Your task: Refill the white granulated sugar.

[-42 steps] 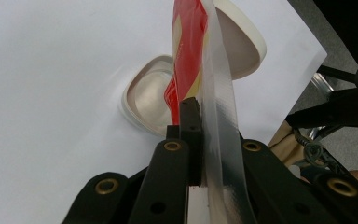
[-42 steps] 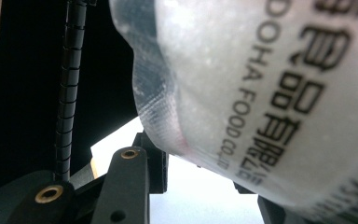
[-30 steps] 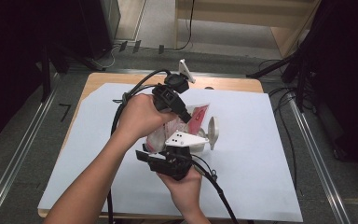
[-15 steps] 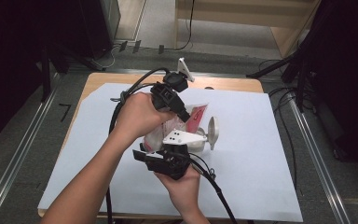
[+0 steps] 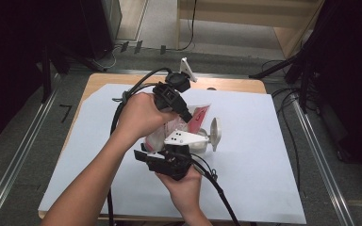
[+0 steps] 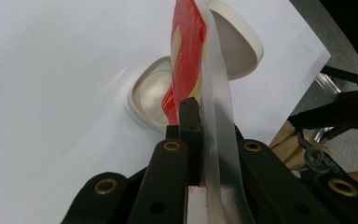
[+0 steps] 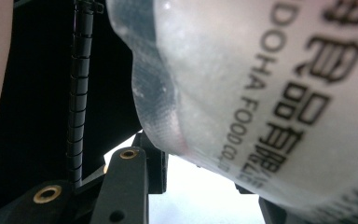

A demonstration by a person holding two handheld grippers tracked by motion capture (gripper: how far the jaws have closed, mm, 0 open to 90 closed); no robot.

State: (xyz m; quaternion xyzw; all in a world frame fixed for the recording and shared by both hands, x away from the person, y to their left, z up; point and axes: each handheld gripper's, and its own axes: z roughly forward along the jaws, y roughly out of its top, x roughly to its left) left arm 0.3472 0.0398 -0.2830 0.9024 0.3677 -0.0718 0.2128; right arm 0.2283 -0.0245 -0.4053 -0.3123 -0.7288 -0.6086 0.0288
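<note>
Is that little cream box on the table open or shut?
Open: the cream box lies with its hinged lid swung back, hollow showing.

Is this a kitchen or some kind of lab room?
Probably a lab or recording room, not a kitchen. The wooden table is covered with a plain white sheet, black cables trail over the grey floor, and metal rails run along both sides.

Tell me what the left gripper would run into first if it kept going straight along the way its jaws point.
The left gripper, shut on the edge of a clear food pouch, points down at a shallow cream dish on the white table cover. Going on, it would probably meet that dish first, though depth is hard to judge.
</note>
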